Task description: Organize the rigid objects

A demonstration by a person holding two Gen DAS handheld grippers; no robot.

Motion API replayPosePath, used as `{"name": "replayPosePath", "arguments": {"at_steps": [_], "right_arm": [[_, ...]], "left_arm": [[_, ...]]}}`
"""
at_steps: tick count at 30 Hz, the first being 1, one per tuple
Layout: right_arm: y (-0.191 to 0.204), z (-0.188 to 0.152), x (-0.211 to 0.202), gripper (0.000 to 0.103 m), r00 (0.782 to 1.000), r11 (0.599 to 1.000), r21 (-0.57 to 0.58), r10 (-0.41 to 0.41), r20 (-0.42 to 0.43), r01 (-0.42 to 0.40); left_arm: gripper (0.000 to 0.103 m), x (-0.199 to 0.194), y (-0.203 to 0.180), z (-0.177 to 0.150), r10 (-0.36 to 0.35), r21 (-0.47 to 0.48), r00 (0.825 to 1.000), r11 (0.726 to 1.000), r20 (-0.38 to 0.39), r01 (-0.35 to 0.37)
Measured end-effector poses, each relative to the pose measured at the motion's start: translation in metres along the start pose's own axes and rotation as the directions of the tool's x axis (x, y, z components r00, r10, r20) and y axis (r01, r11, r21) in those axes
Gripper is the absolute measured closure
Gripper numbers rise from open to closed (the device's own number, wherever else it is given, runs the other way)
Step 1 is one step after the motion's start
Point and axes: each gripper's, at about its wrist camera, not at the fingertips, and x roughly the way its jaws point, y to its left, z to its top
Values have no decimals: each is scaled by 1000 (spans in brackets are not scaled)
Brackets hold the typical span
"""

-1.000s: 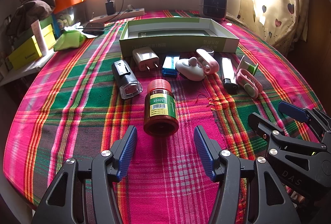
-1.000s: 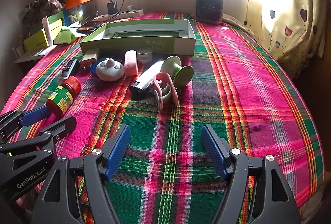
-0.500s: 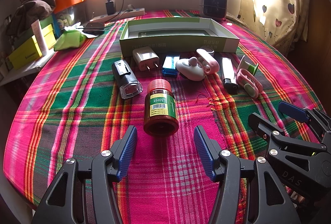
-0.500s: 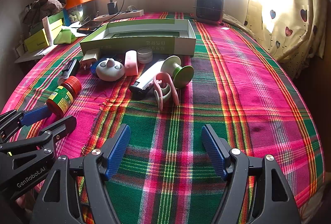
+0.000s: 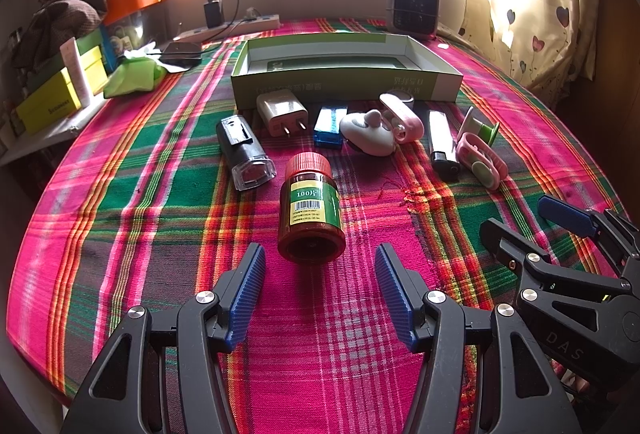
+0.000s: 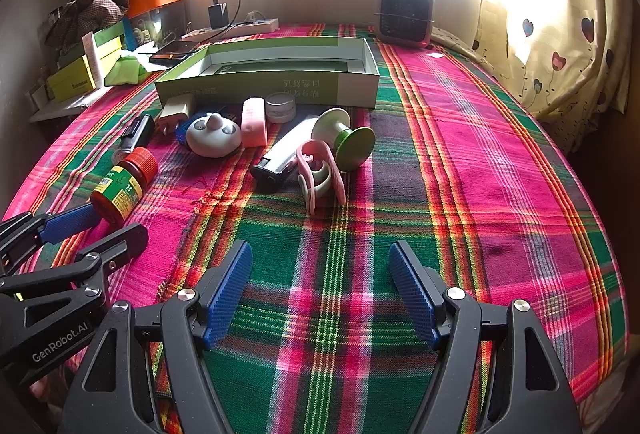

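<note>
A red-capped brown pill bottle [image 5: 311, 209] lies on its side on the plaid cloth, just ahead of my open, empty left gripper [image 5: 320, 286]; it also shows in the right wrist view [image 6: 124, 185]. Behind it lie a black flashlight [image 5: 245, 151], white charger plug [image 5: 282, 111], blue block [image 5: 329, 125], white round device [image 5: 366, 133], pink case [image 5: 402, 111], black-and-white lighter [image 5: 442, 139], pink clip [image 5: 480, 157] and green spool [image 6: 346, 139]. An open green box [image 5: 344, 73] stands behind them. My right gripper [image 6: 320, 294] is open and empty over bare cloth.
A small heater [image 5: 414, 9] stands at the back. A power strip [image 5: 240, 25], phone [image 5: 182, 51], yellow-green boxes [image 5: 60, 89] and clutter fill the far left shelf. A curtain [image 6: 560, 33] hangs on the right. The table edge curves close at left and right.
</note>
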Motion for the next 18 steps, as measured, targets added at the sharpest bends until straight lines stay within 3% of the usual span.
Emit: {"name": "replayPosePath", "arguments": {"at_steps": [5, 11, 18], "right_arm": [[2, 0, -4, 32, 1000, 1000, -12, 16, 0, -16], [-12, 3, -5, 32, 998, 998, -26, 56, -12, -56], [-30, 13, 0, 31, 997, 997, 28, 74, -14, -73]], "left_arm": [[47, -1, 8, -1, -21, 11, 1000, 1000, -9, 21], [47, -4, 23, 0, -95, -30, 995, 995, -25, 95], [47, -8, 38, 6, -101, -67, 995, 993, -20, 99]]}}
